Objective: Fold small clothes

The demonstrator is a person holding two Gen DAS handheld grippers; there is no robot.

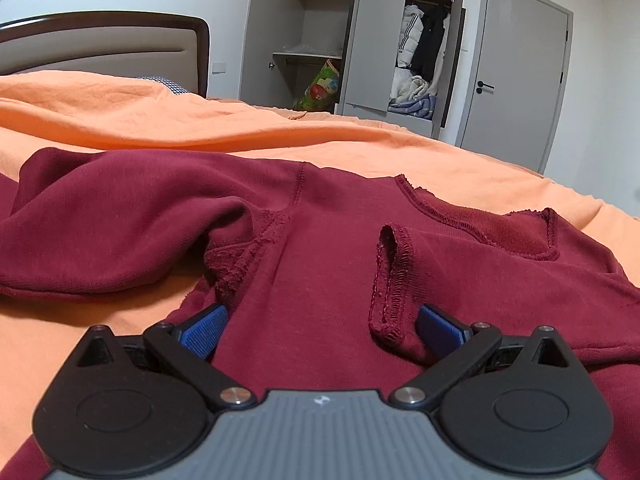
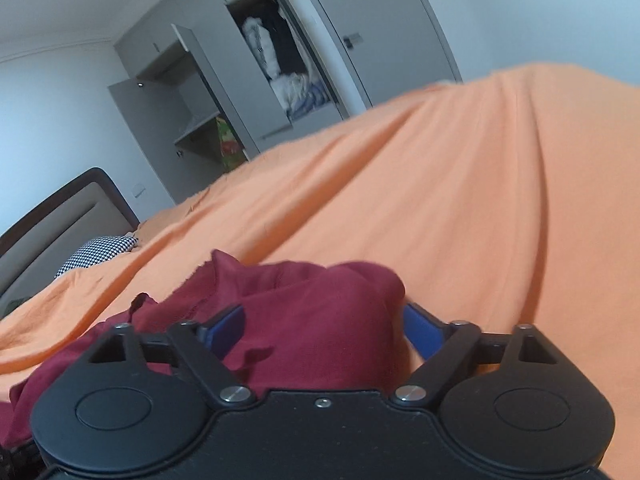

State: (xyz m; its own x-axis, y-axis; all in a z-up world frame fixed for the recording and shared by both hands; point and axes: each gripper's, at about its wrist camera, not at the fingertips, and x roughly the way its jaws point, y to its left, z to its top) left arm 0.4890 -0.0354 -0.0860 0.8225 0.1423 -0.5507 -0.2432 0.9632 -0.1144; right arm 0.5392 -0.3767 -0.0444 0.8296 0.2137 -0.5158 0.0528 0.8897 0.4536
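Lying inside out on the orange bedsheet (image 1: 400, 148), the maroon sweatshirt (image 1: 320, 240) shows its stitched seams and neckline, one sleeve (image 1: 100, 220) trailing off to your left. Your left gripper (image 1: 320, 326) rests low on the body of the garment, its blue pads (image 1: 204, 330) spread wide with flat cloth between them. Your right gripper (image 2: 324, 330) also stands apart, a bunched fold of the sweatshirt (image 2: 320, 312) heaped between its fingers. An open wardrobe (image 1: 360, 40) stands beyond the bed.
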